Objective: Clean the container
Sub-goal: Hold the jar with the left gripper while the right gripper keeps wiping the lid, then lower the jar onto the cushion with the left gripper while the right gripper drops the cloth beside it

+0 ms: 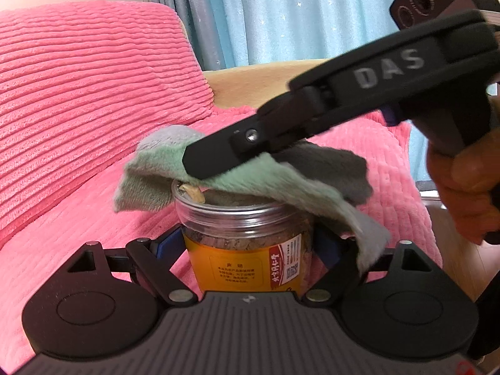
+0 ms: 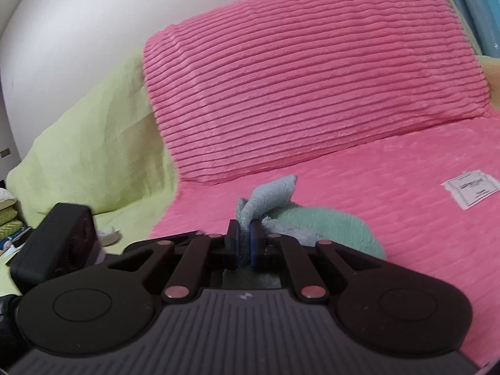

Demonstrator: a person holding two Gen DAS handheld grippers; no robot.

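A clear plastic jar (image 1: pixel 247 237) with an orange label stands upright between the blue pads of my left gripper (image 1: pixel 247 247), which is shut on it. Its mouth is open and brownish contents show inside. My right gripper (image 1: pixel 193 164) reaches in from the upper right, shut on a green-and-grey cloth (image 1: pixel 250 178) that drapes over the jar's rim. In the right wrist view the right gripper (image 2: pixel 245 243) pinches the cloth (image 2: pixel 281 218) between its pads; the jar is hidden there.
A pink ribbed cushion (image 1: pixel 87 87) and a pink blanket (image 2: pixel 390 206) with a white tag (image 2: pixel 471 191) lie behind. A yellow-green cover (image 2: pixel 87 156) is at the left, blue curtains (image 1: pixel 297 15) at the back. A hand (image 1: pixel 462 187) holds the right gripper's handle.
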